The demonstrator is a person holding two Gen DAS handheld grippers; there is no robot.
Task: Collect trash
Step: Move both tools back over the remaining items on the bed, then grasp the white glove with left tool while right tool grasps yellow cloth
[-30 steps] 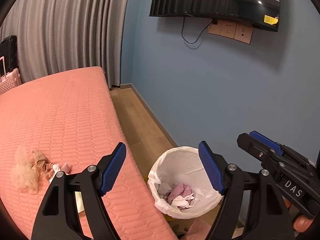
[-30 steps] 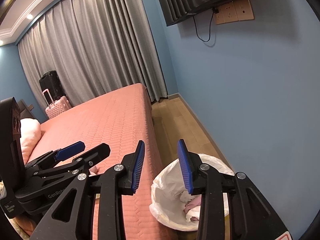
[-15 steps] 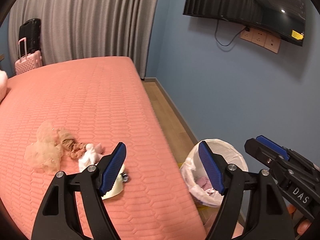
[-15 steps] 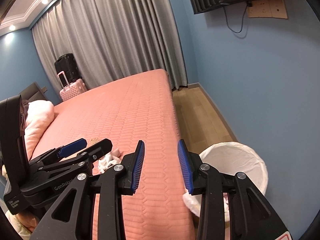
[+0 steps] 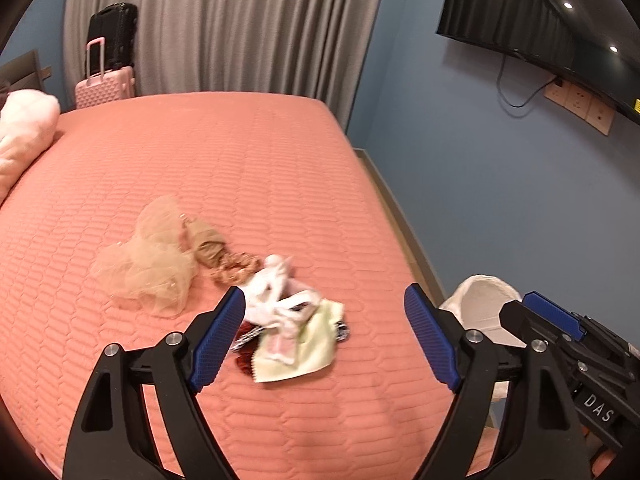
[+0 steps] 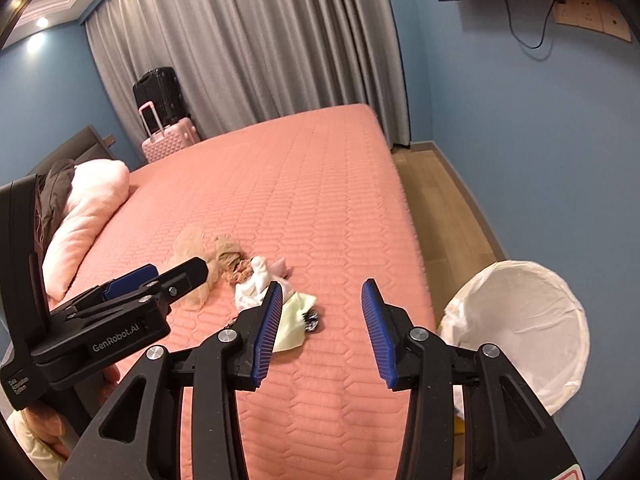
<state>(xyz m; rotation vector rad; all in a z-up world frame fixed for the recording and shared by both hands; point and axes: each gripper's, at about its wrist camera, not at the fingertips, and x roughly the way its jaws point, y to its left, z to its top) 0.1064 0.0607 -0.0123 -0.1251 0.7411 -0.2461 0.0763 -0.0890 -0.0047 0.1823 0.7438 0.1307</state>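
- Both views swing off the white-lined trash bin and round onto the pink bed; a second ago the bin sat between my left fingers, now it lies at the far right edge of that view, half behind my other tool.
- The litter pile, which was low at the left a second ago, now sits right in front of my left gripper.
- My left gripper has its jaws wide apart and they have just been opening further; nothing is pinched, though the pile shows between the blue pads further off.
- My right gripper stands partly apart, its jaws also just opening, with only bare quilt between them.
- The trash lies on the near right part of the bed: a crumpled white tissue on top of a pale yellow-green cloth, with dark red and black scraps under their near left edge.
- Just beyond to the left lie a brown scrunched piece and a beige net puff, touching one another.
- I judge the last drop is done and this is the reach for the next piece; the white tissue looks the nearest pick for the left tool.
- The bin stands on the floor beside the bed's right edge, a short carry away.
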